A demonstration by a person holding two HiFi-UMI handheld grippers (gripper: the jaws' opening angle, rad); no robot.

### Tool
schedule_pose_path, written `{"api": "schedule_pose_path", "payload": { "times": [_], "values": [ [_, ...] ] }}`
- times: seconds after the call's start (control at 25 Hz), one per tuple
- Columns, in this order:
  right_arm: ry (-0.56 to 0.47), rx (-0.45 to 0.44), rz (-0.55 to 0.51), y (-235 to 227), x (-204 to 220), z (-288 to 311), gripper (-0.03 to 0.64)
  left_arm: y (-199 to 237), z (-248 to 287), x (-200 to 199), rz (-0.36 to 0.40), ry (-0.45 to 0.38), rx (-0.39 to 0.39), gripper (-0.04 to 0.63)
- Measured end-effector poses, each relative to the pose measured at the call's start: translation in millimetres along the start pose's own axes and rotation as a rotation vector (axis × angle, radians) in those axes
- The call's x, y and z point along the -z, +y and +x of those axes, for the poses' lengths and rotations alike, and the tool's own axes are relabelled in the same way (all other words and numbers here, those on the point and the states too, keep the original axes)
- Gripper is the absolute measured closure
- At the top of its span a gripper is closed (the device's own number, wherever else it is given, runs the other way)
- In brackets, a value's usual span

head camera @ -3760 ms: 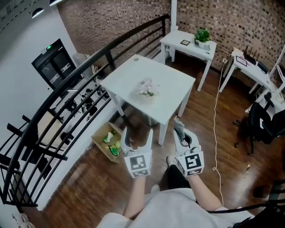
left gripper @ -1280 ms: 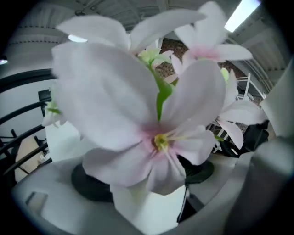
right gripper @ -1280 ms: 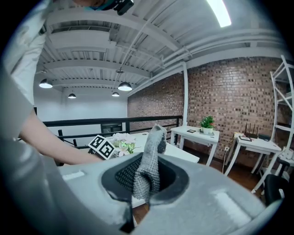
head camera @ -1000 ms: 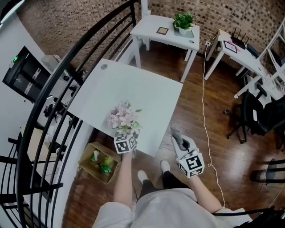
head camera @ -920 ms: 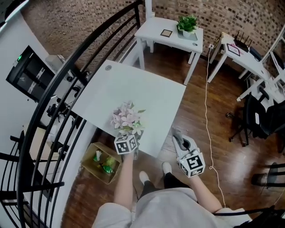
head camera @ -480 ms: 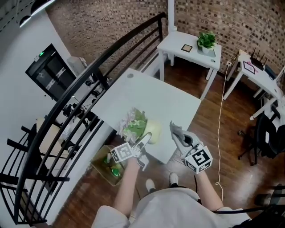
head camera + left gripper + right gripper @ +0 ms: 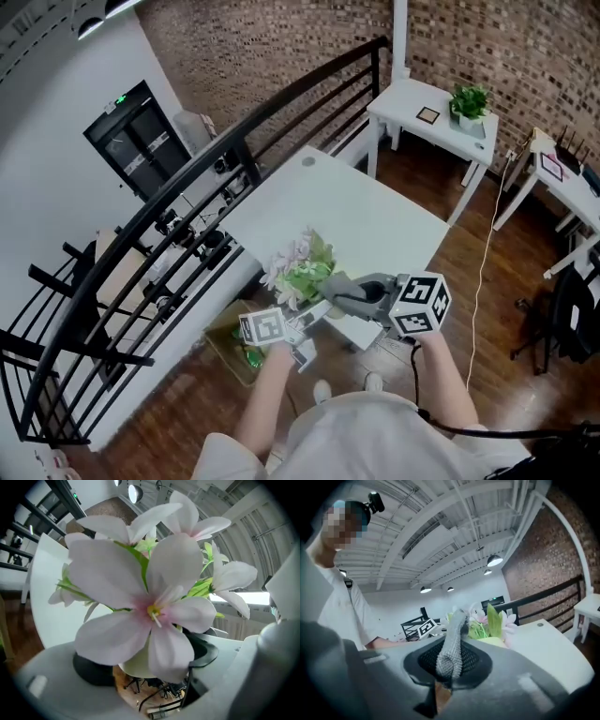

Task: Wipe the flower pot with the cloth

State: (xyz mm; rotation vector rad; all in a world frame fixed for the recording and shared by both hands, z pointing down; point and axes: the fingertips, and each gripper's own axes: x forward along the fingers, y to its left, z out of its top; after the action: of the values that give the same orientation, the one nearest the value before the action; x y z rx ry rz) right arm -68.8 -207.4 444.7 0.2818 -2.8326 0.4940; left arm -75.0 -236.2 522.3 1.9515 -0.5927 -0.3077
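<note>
The flower pot (image 7: 133, 665), pale cream with pink-white flowers (image 7: 298, 262) and green leaves, hangs above the near edge of the white table (image 7: 375, 216). My left gripper (image 7: 309, 317) is shut on it from below, pointing level. The blooms fill the left gripper view, and only the pot's lower side shows between the jaws. My right gripper (image 7: 354, 298) is shut on a grey cloth (image 7: 339, 284) and points left at the pot. The cloth (image 7: 452, 644) stands up between the jaws, just short of the flowers (image 7: 487, 620). I cannot tell whether cloth and pot touch.
A black railing (image 7: 234, 141) runs along the table's left side. A cardboard box (image 7: 234, 352) lies on the wood floor under my left hand. Behind stands a small white side table (image 7: 422, 122) with a green plant (image 7: 469, 101). A white cable (image 7: 483, 281) trails at the right.
My left gripper has lifted the flower pot off the table and rolled it over. My right gripper has swung left and up, bringing the cloth to the pot.
</note>
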Motion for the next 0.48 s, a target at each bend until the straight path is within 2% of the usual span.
{"api": "schedule_pose_path", "payload": {
  "times": [0.16, 0.48],
  "values": [
    [0.13, 0.045, -0.013, -16.6, 8.6, 2.3, 0.604, -7.1, -9.2, 1.6, 0.022, 0.03, 0.039, 0.137],
    [0.177, 0.147, 0.096, -61.2, 6.9, -11.5, 0.604, -11.8, -22.9, 7.2, 0.093, 0.11, 0.057, 0.137]
  ]
}}
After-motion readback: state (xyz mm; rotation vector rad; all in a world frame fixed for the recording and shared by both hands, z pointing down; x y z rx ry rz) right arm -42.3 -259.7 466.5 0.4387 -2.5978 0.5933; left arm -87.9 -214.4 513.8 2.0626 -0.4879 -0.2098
